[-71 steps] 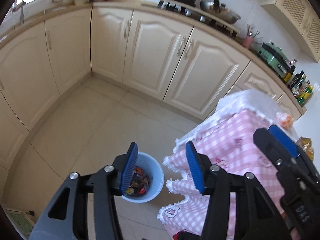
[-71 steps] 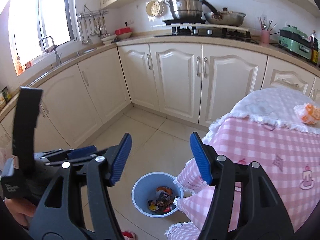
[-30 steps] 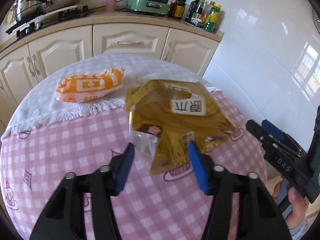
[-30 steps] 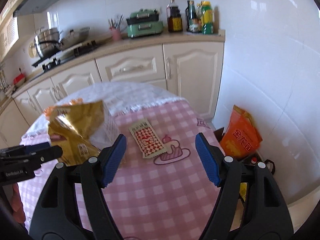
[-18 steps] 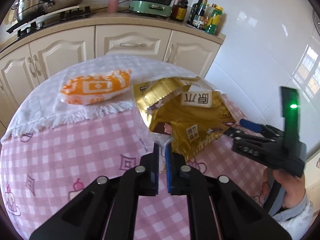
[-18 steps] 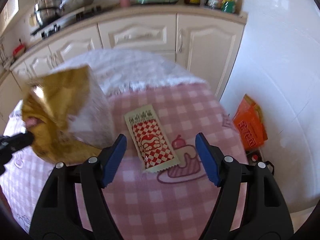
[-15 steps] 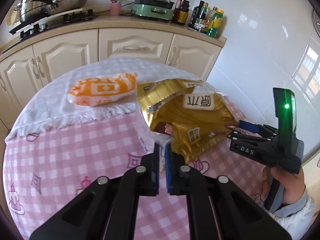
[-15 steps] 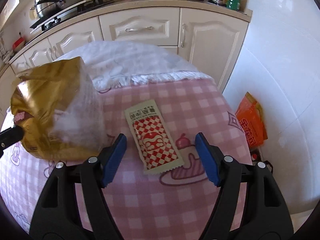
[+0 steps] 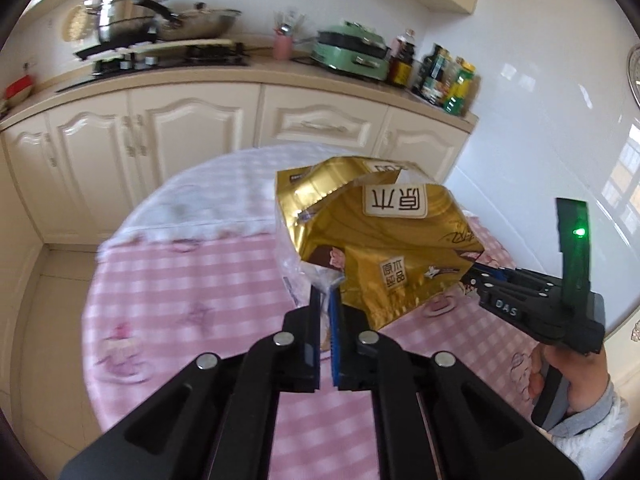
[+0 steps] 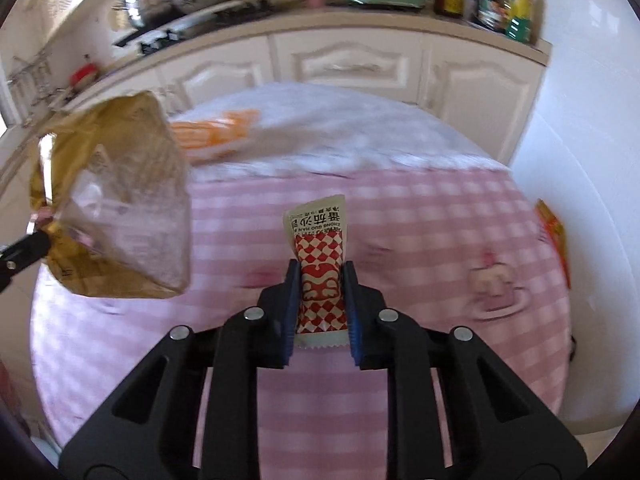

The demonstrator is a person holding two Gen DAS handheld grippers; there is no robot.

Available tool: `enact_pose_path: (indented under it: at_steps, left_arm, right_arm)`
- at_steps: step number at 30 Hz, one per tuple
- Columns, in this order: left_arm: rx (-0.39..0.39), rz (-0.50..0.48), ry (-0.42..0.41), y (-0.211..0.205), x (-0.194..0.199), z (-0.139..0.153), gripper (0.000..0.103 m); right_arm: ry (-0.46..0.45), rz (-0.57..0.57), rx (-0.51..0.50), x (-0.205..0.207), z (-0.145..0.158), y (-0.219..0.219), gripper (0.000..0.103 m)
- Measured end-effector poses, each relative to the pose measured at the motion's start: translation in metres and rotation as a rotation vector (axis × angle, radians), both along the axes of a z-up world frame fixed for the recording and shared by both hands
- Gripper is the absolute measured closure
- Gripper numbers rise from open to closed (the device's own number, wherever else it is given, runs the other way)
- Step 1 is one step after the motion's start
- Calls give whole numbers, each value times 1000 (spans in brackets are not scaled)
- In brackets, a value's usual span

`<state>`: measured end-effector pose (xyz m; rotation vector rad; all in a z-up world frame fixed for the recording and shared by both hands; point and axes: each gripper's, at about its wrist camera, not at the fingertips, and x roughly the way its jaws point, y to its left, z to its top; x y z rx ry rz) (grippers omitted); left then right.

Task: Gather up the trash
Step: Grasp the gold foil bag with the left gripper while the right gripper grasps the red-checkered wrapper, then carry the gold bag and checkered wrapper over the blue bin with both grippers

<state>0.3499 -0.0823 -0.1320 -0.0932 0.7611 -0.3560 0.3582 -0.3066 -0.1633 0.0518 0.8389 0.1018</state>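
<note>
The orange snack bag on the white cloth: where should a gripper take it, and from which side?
Judging from a blurred view, take the orange snack bag at its right end, coming from the pink checked side of the table. It lies flat and long, and the lifted gold bag crowds its left end.

Glossy gold foil bag [image 9: 394, 240], creased, with a clear crinkled plastic panel [image 10: 132, 236]. Matt paper-look sachet [image 10: 320, 268], red-and-white checked, with a serrated edge. Soft pink gingham tablecloth [image 9: 192, 292] under white fringed fabric [image 9: 208, 200]. Matt black plastic grippers with ribbed blue pads [image 10: 352, 308] and bright metal bolts [image 9: 283, 337]. Polished steel pots [image 9: 128, 12]; glazed white wall tiles [image 9: 540, 120]; satin cream cabinet doors [image 9: 192, 136].
</note>
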Motion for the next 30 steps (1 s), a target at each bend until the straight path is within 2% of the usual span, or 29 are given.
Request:
enact_pose_path:
  at_steps: [3, 9, 13, 18, 25, 28, 30]
  left_arm:
    - [-6, 61, -10, 44, -16, 5, 100]
    - [-26, 233, -18, 151, -55, 8, 100]
    - [-12, 341, -11, 217, -80, 6, 100]
    - [19, 466, 4, 294, -105, -2, 100]
    - [41, 585, 89, 369, -111, -42, 100]
    - [65, 607, 140, 383, -104, -68, 100]
    - [53, 610, 183, 390, -95, -87, 100]
  right_arm:
    - [-26, 68, 12, -5, 11, 43, 82]
    - [-56, 253, 49, -18, 27, 160, 82]
    - [-54, 386, 61, -26, 26, 249, 82]
    - [-15, 495, 115, -34, 11, 331, 82]
    - [37, 563, 110, -34, -29, 412, 82]
    - [38, 571, 48, -31, -48, 435, 82]
    - [7, 560, -29, -32, -58, 443, 82]
